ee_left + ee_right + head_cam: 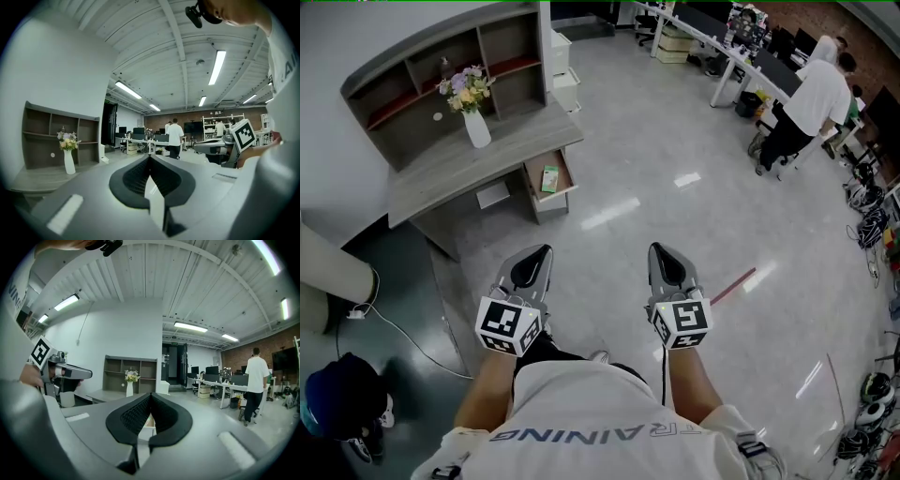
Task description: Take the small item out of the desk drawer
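The grey desk (459, 164) stands at the upper left, and its drawer (561, 174) is pulled open. A small green item (549, 178) lies inside the drawer. Both grippers are held side by side at waist height, well short of the desk, over the bare floor. My left gripper (542, 255) (150, 157) is shut with nothing between its pads. My right gripper (658, 253) (151, 394) is shut and empty too, and it points toward the desk (101, 394). A white vase of flowers (476, 129) (130, 389) stands on the desk top.
An open shelf unit (441, 75) backs the desk. A person in a white shirt (816, 94) stands at long office tables at the upper right. Cables (870, 230) lie along the right. A person in a dark cap (337, 398) is at the lower left, beside a white cylinder (333, 277).
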`<state>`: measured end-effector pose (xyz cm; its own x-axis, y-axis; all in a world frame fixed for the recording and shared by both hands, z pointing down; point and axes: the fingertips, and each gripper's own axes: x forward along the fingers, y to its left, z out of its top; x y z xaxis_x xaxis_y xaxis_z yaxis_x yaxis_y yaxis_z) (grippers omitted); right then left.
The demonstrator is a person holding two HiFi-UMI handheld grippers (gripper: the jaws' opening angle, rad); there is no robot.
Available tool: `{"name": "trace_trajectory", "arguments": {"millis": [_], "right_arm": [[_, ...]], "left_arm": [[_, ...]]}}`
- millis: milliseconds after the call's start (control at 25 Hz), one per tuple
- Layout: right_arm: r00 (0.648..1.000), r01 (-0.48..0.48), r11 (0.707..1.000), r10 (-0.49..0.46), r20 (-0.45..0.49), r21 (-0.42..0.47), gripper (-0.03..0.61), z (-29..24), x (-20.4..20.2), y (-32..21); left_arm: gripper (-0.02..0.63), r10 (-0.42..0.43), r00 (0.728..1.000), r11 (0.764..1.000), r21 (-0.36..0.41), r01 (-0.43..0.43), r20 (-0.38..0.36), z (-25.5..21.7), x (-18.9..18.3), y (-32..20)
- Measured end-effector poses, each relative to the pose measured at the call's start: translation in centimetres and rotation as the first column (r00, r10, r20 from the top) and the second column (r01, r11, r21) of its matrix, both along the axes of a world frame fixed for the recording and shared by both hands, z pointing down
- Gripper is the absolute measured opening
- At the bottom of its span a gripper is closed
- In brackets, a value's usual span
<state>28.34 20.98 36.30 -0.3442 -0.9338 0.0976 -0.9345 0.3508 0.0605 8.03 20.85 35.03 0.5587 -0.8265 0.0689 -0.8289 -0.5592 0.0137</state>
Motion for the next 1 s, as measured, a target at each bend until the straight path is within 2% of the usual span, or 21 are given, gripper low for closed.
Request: {"name": "trace_trajectory", "arguments": {"millis": [160, 440, 640, 840, 1000], "right_arm": [[1.000, 0.020, 1.000, -0.020, -0.001, -0.011, 0.015, 0.4, -2.3, -2.0], [1.000, 0.003, 0.997, -0.005, -0.030, -0.071, 0.014, 1.4, -6.2, -7.5], [0.999, 0.024, 0.998, -0.026, -0.036, -0.062, 0.014, 1.3, -11.2, -13.1], [0.999, 0.042, 0.997, -0.044, -0.027, -0.068, 0.014, 2.1, -16.5, -18.2], [0.999, 0.041, 0.995, -0.044, -0.026, -0.094, 0.014, 3.0, -19.0, -20.6]], "left_arm": [[-0.009, -0.029, 1.000, 0.999, -0.033, 0.029, 0.000, 0.9, -2.4, -2.1], [-0.009, -0.021, 1.000, 0.997, -0.079, 0.020, -0.023, 2.0, -6.5, -7.9], [-0.009, 0.031, 0.999, 0.995, -0.098, -0.033, -0.024, 2.9, -10.1, -12.9], [-0.008, 0.031, 0.999, 0.993, -0.111, -0.032, -0.014, 3.7, -14.9, -17.6], [-0.008, 0.038, 0.999, 0.992, -0.123, -0.038, 0.001, 4.4, -17.6, -20.6]]}}
